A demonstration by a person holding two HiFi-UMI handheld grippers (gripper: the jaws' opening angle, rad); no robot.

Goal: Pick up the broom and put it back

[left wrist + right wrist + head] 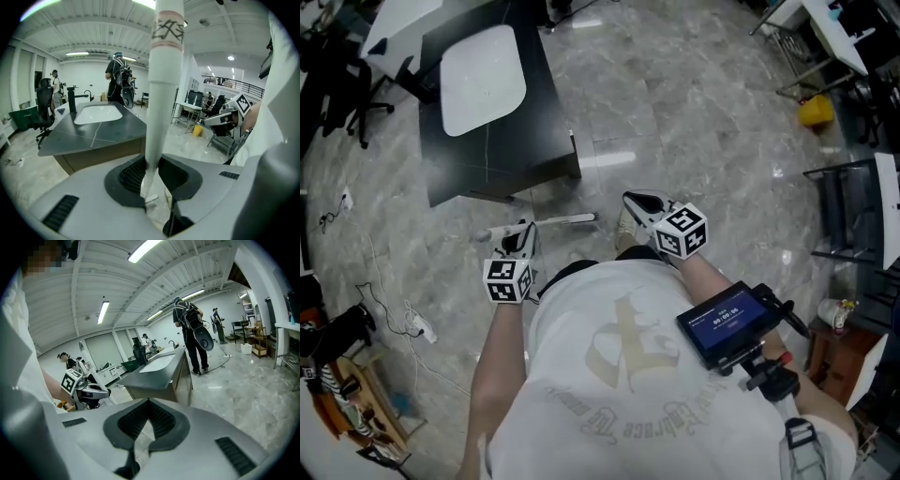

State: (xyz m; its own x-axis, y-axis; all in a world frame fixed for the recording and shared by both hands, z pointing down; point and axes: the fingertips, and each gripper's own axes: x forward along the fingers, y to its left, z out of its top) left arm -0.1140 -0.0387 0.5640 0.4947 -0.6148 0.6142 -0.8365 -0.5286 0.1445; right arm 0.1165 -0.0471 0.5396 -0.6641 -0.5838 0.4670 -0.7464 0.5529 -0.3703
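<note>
The broom's white handle (161, 93) rises steeply between the jaws of my left gripper (151, 165), which is shut on it. From the head view the handle (564, 221) lies slantwise over the marble floor, in front of the left gripper (525, 231). My right gripper (637, 202) hovers to the right of the handle and apart from it. Its jaws (149, 404) meet at the tips with nothing between them. The broom's head is hidden in every view.
A dark counter (516, 150) with a white sink (483, 66) stands just beyond the handle. Cables (403, 319) trail over the floor at the left. A yellow object (815, 111) and a metal rack (853, 206) stand at the right. A person (192, 333) stands by the counter.
</note>
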